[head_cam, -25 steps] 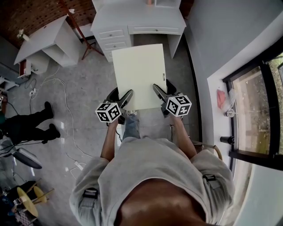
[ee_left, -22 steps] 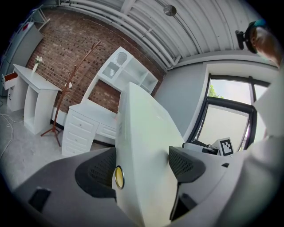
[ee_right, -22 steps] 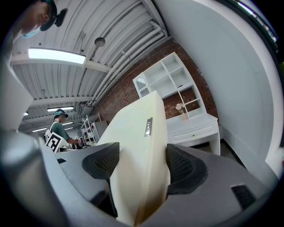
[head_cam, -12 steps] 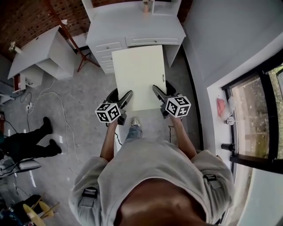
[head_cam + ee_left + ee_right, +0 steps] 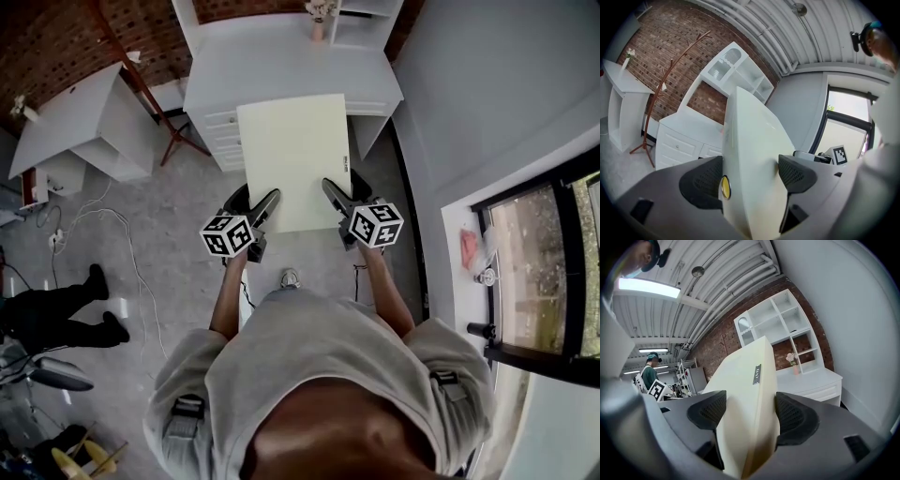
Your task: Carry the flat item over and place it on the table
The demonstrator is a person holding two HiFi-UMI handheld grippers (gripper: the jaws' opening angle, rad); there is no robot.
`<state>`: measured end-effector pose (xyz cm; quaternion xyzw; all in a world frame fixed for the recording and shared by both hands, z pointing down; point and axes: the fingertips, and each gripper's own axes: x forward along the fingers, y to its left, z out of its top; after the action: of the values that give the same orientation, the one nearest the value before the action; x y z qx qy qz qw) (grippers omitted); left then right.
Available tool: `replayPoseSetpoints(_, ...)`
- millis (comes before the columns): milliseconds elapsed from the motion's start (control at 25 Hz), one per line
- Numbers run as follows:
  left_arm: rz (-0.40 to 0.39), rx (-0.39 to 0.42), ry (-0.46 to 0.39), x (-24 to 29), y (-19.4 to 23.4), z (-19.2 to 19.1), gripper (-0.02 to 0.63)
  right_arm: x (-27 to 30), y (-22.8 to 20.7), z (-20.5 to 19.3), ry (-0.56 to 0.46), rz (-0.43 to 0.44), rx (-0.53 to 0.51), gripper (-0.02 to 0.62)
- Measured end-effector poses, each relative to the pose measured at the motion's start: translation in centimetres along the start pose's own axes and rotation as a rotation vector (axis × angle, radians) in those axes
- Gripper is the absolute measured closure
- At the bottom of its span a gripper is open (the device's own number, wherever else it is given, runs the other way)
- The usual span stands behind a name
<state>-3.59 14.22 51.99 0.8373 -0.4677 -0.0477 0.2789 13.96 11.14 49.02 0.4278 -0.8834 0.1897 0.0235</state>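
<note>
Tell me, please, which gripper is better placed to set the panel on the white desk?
Neither alone: the left gripper and right gripper each clamp a near corner of the panel, level with each other, the white desk straight ahead. Probably lower together.

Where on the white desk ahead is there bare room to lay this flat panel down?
The desk top looks bare across its front, middle and left side, from the edge above the drawers to the back. It is crowded only at the back right, where a small vase stands beside the shelf unit.
</note>
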Motion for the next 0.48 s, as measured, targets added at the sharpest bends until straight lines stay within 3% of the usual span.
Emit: replayPoseSetpoints(480,-0.039,0.035,0.012,5.0,6.2,5.0,0.236,8.0,-1.8,2.1,-0.035,-0.036,0.014,0.249)
